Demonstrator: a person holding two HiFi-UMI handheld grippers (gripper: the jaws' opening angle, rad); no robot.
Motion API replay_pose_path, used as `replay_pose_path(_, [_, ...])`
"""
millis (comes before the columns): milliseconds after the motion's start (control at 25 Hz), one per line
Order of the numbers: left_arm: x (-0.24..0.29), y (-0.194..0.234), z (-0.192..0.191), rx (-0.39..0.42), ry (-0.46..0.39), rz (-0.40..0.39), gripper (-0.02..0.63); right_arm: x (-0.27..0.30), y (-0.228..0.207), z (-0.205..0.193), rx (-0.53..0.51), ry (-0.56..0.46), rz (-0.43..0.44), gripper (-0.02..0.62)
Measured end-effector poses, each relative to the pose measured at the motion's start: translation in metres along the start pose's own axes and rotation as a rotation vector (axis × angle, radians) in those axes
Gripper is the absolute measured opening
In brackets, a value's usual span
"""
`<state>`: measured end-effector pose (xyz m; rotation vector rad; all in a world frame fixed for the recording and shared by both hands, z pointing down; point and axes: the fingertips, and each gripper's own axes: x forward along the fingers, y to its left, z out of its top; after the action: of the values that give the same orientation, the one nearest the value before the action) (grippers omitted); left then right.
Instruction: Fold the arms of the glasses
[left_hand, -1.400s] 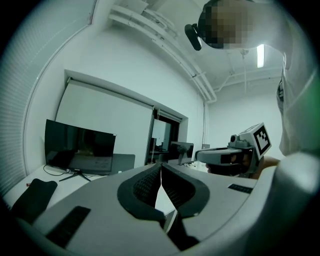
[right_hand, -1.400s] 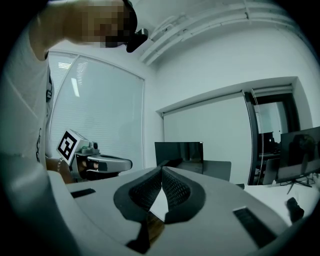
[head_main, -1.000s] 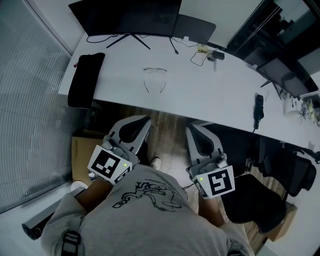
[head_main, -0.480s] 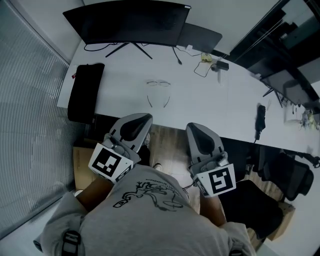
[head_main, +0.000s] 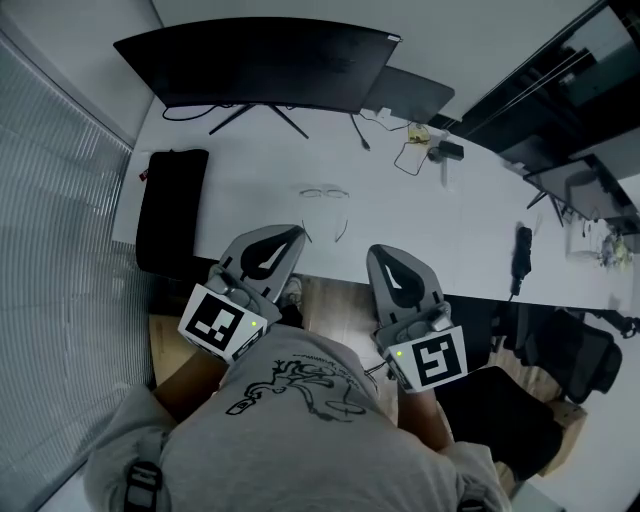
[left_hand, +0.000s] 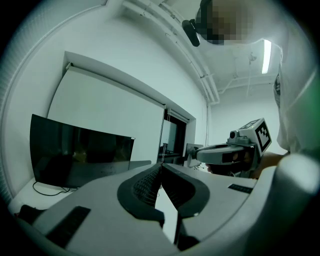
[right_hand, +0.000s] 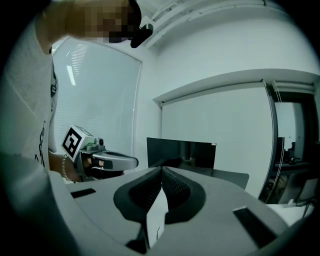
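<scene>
The person is stepping up to the big white desk (head_main: 470, 230), so it is sitting lower in the head view than it was a moment ago. Its near edge is now lying right under the claw tips. The wide black screen (head_main: 260, 65) at the top of the frame is now showing whole, where its top was cut off before. The black bag (head_main: 170, 210) at the left is coming closer too. The left claw (head_main: 293, 233) and the right claw (head_main: 383, 253), in the lower middle of the frame, are moving forward side by side. Each is keeping its jaws pressed together with nothing between them. The glasses (head_main: 325, 192) are lying on the desk in the upper middle of the frame. Their arms are still spread open toward the person, just ahead of the left claw's tip. So the folding is not starting yet. The claws are only getting close enough to reach, and they will likely need to open first.
</scene>
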<state>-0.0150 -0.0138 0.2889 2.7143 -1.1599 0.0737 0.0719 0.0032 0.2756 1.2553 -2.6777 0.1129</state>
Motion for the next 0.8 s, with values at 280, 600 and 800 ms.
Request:
replay_pose_path(280, [0.022, 0.051, -0.017, 0.006, 0.042, -0.039, 0.023, 0.056, -0.011, 0.002, 0.024, -0.023, -0.044, 0.009])
replay_pose_path(600, [0.049, 0.093, -0.051, 0.015, 0.105, -0.068, 0.027, 0.090, -0.035, -0.031, 0.008, 0.082, -0.096, 0.017])
replay_pose_path(800, [0.065, 0.107, -0.084, 0.029, 0.167, -0.083, 0.074, 0.097, -0.048, -0.072, -0.026, 0.177, -0.100, 0.034])
